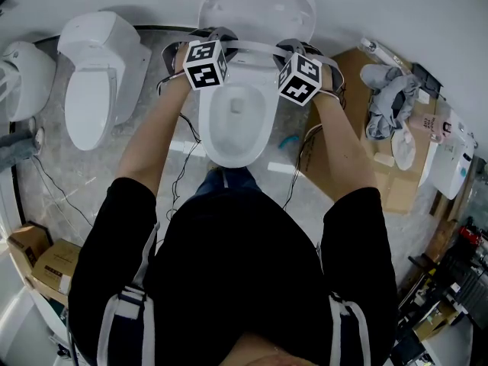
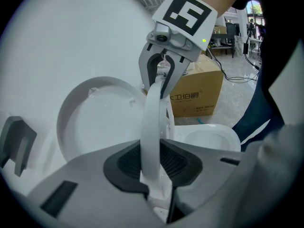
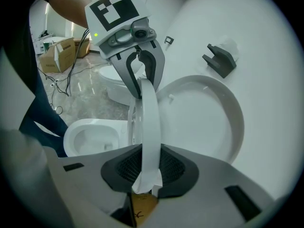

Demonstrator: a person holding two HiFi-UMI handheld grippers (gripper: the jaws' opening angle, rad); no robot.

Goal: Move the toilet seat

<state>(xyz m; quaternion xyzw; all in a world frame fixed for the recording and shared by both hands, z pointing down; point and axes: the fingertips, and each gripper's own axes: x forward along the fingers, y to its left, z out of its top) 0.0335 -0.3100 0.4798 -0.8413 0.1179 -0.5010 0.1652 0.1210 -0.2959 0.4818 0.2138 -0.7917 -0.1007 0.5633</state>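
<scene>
At 12 o'clock, head view: toilet seat (image 1: 252,49) tilted up on edge, between raised lid (image 1: 259,6) behind and bowl (image 1: 236,124) below, gap on both sides. Second toilet (image 1: 95,82) at 10 o'clock, well apart. Flattened cardboard (image 1: 396,181) at 2 o'clock. Forearms stretched forward, parallel, grippers angled down. Left gripper (image 2: 154,167) pinching seat's left rim, right gripper (image 3: 148,167) pinching right rim.

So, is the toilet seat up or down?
Partway up: the seat stands on edge, held by left gripper and right gripper, off the bowl, short of the lid.
</scene>
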